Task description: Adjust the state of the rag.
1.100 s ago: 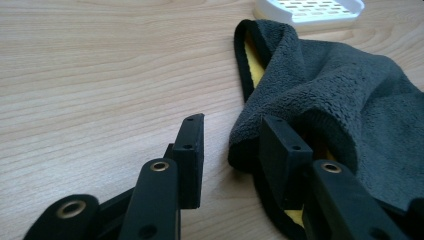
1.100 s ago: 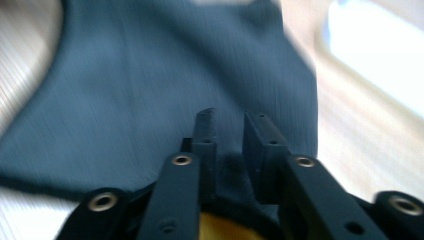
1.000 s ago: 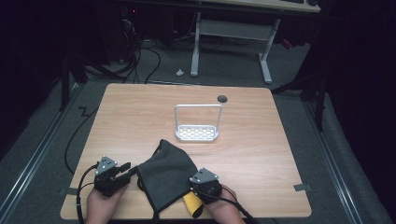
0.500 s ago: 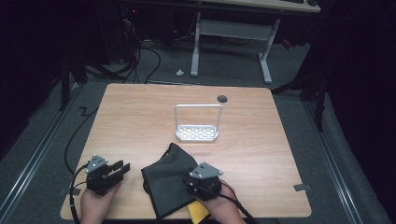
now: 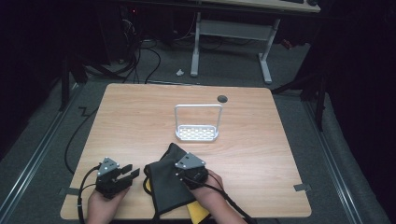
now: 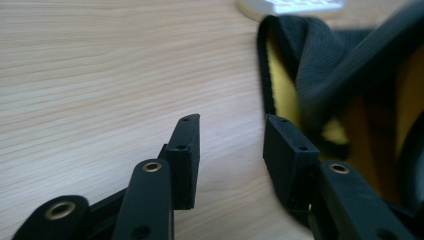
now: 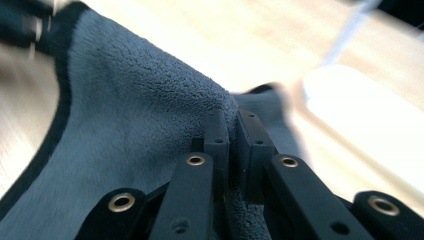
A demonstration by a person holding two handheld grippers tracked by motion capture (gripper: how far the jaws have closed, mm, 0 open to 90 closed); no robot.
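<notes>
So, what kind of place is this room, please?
Probably a lab or workshop set up for recording: a bare wooden table on grey carpet, cables on the floor behind it, and a desk frame in the dark background.

No legible text, label, brand, number or sign appears on the grey cloth (image 5: pixel 169 184), the white rack (image 5: pixel 197 133), the wooden table (image 5: pixel 140 121), or either gripper body (the brass-rimmed holes on the jaw links in the two gripper views carry no markings).
</notes>
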